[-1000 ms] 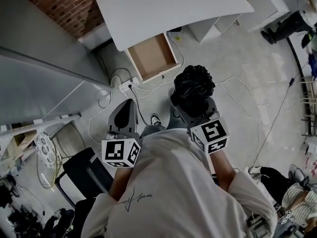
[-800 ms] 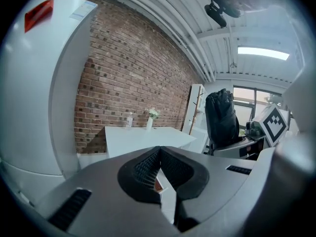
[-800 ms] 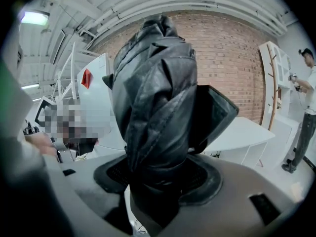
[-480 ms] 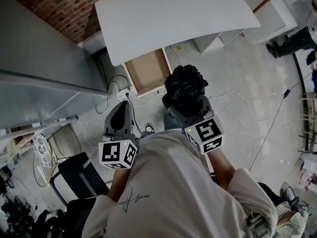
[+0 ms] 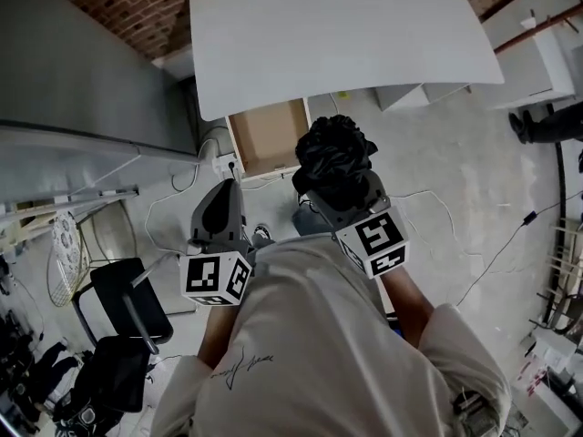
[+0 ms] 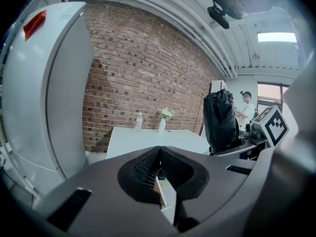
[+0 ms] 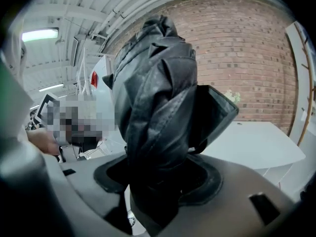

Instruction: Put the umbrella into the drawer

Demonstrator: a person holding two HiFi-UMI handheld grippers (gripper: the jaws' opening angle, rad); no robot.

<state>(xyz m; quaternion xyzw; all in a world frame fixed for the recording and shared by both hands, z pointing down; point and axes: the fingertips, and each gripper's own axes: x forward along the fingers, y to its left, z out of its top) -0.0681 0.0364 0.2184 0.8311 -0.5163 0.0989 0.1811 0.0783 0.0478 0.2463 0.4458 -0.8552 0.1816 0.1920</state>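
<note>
Between the jaws of my right gripper (image 7: 158, 181), pinched low down, the folded umbrella (image 7: 153, 93) stands just short of the open drawer (image 5: 269, 137); light, with soft and probably slippery cloth, it seems best squeezed at its stiff core, while my left gripper (image 6: 159, 169) is pressed together, empty.

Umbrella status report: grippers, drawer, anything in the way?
Left gripper shut, empty. Right gripper shut on folded black umbrella, held upright. Drawer open, nothing visible inside; path looks clear.

Head view looks steeply down; both gripper views face the brick wall (image 6: 148, 83).
</note>
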